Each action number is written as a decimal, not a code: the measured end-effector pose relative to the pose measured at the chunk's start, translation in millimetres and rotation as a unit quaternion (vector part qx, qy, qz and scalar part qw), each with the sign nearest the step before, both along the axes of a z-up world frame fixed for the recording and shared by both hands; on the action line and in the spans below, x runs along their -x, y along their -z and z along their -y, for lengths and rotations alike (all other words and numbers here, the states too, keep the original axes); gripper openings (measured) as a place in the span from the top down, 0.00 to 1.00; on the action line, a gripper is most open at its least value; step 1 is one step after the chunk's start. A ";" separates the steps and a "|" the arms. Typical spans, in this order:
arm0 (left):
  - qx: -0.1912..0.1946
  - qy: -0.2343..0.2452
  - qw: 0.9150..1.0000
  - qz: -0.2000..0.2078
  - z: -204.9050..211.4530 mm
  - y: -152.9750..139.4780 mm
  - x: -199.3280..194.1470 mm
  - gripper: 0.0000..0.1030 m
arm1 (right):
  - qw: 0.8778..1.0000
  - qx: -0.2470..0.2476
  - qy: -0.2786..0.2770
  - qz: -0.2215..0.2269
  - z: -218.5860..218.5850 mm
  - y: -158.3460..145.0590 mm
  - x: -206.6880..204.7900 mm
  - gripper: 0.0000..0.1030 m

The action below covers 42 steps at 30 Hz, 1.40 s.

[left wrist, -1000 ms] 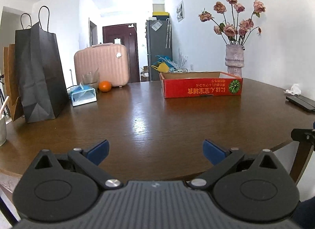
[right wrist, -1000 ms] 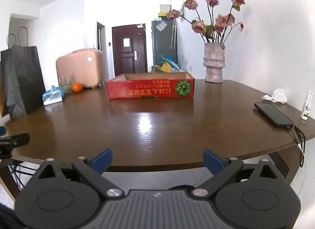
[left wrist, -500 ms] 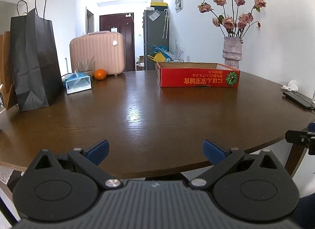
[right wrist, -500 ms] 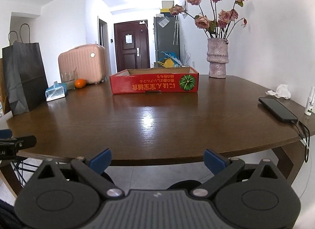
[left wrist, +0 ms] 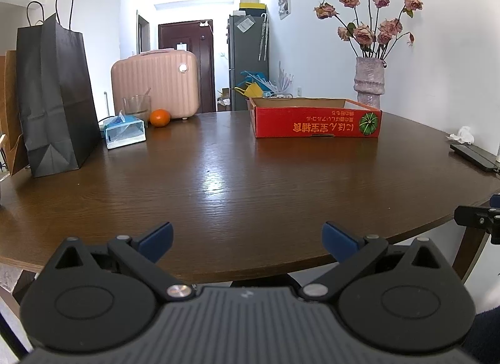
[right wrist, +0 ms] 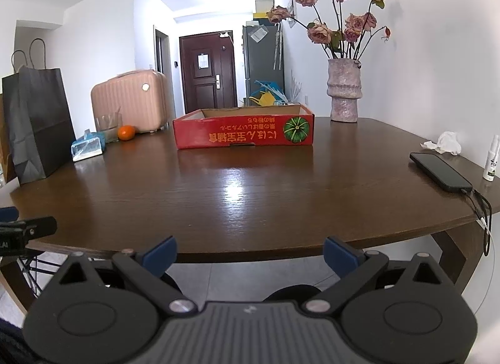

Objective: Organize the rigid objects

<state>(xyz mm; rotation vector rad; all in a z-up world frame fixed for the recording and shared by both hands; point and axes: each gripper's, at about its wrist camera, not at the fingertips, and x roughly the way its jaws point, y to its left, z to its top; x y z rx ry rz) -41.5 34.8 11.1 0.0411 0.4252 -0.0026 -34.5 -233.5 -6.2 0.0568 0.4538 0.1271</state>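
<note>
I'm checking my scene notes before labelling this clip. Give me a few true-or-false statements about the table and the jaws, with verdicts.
1. The left gripper and the right gripper both have open, empty jaws. True.
2. The orange lies inside the red box. False: it sits on the table near the tissue pack.
3. The phone has a cable plugged in. True.
4. The vase is empty. False: it holds roses.
</note>
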 end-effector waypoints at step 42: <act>-0.006 0.008 1.000 0.004 2.3 0.5 0.4 0.00 | 1.000 -0.011 0.008 -0.005 5.5 0.9 -2.7 0.02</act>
